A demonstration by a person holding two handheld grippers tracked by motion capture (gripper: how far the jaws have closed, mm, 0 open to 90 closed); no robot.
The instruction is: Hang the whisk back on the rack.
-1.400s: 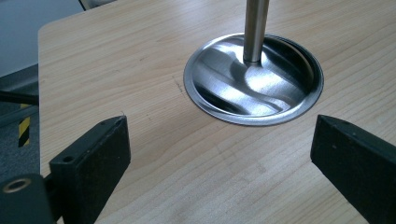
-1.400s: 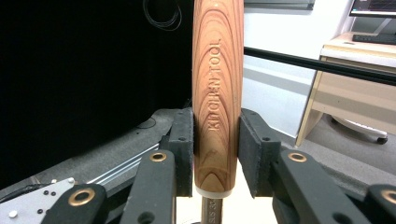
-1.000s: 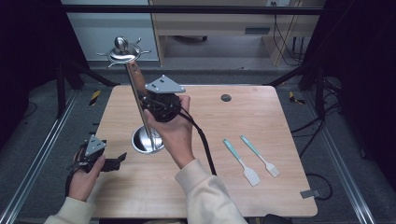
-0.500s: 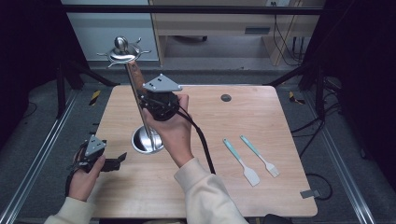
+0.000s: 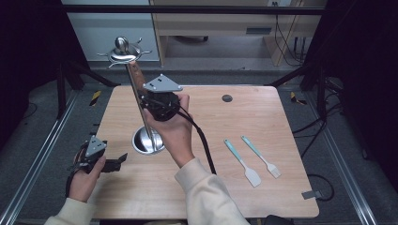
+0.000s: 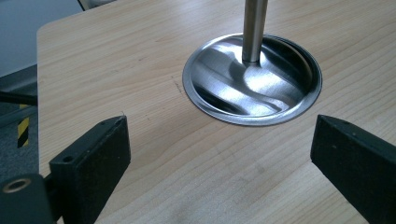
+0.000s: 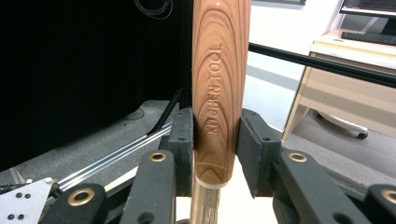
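The right gripper [image 5: 152,101] is clenched on a wooden handle [image 7: 218,93] with "KITCHEN TOOL" pressed into it. In the right gripper view both pads touch the sides of the handle near its lower end, where the wood meets a metal neck. The tool hangs, or is being hung, at the stand [image 5: 141,101], a steel pole that rises from a round base [image 6: 252,81] on the left half of the table [image 5: 263,117] and ends in a crown of hooks [image 5: 123,50] at the far side. The handle lies close along the pole, just below the crown; I cannot tell if it is already on a hook.

The left gripper [image 5: 109,163] rests at the near left edge of the table, jaws released and wide apart, pointing at the base but not touching it.

The handle looks stiff and light, and its varnished wood is probably a little slippery, so a firm grip on the flat sides is sensible, as it is now. I would judge that the stand is top-heavy when pushed high up; the polished base may slide on the table. The free gripper could steady the base. Two spatulas [image 5: 252,157] lie at the near right, well apart from the stand; their thin handles seem the right place to grasp.
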